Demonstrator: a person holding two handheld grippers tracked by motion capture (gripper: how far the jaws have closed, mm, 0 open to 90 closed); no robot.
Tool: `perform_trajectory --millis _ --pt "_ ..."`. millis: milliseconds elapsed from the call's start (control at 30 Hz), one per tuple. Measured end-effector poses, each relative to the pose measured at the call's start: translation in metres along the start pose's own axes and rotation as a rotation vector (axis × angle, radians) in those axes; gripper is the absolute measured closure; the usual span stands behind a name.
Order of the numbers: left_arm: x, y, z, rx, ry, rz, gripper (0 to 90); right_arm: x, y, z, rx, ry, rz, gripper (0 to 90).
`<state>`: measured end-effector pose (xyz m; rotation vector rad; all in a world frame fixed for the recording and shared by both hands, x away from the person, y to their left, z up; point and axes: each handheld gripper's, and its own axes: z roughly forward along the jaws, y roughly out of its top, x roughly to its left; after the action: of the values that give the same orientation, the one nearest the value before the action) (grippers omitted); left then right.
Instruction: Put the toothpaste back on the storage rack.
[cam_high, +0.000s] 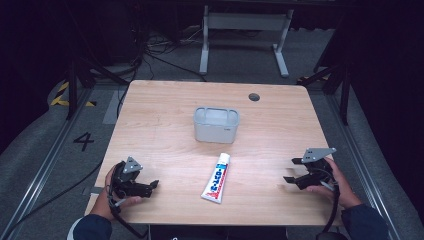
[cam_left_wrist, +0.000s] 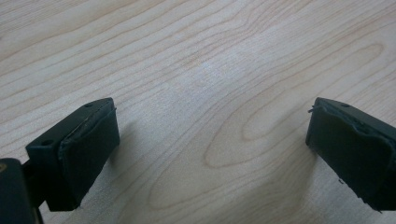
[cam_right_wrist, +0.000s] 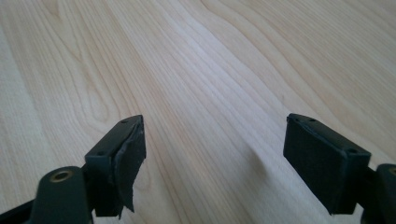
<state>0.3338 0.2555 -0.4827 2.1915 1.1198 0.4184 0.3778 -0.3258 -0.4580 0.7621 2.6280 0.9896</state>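
A white toothpaste tube (cam_high: 216, 178) with blue and red print lies flat on the wooden table (cam_high: 165, 125), near the front middle, cap end pointing away. Behind it stands a grey open-topped container (cam_high: 216, 125). My left gripper (cam_high: 151, 185) rests at the front left, held by a hand, pointing right toward the tube. Its jaws stand open over bare wood in the left gripper view (cam_left_wrist: 210, 144). My right gripper (cam_high: 291, 170) is at the front right, pointing left toward the tube. It is open too, with nothing between its jaws in the right gripper view (cam_right_wrist: 215, 154).
A round cable hole (cam_high: 254, 97) sits in the table's far right part. Beyond the table are a white frame stand (cam_high: 245, 30) and loose cables on the grey floor. Bare wood lies between each gripper and the tube.
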Motion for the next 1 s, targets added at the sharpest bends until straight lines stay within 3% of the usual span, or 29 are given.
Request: perform_trajectory --millis 33,400,600,900,933,1000 --pt "0.000 0.000 0.000 0.000 0.000 0.000 3.2 0.001 0.008 0.001 -0.004 0.005 -0.031 23.8" --pt "0.000 0.000 0.000 0.002 -0.002 0.001 3.2 -0.003 0.043 0.010 -0.037 0.068 -0.121 25.5" --pt "0.000 0.000 0.000 0.005 -0.005 -0.002 3.2 -0.002 0.074 0.024 -0.046 0.117 -0.200 26.8" --pt "0.000 0.000 0.000 0.003 -0.003 0.003 3.2 0.017 0.105 0.040 -0.029 0.172 -0.328 26.8" --pt "0.000 0.000 0.000 0.001 -0.002 0.003 3.2 0.024 0.112 0.044 -0.014 0.175 -0.369 26.8" --pt "0.000 0.000 0.000 0.003 -0.003 0.003 3.2 0.031 0.118 0.048 -0.006 0.188 -0.397 26.9"
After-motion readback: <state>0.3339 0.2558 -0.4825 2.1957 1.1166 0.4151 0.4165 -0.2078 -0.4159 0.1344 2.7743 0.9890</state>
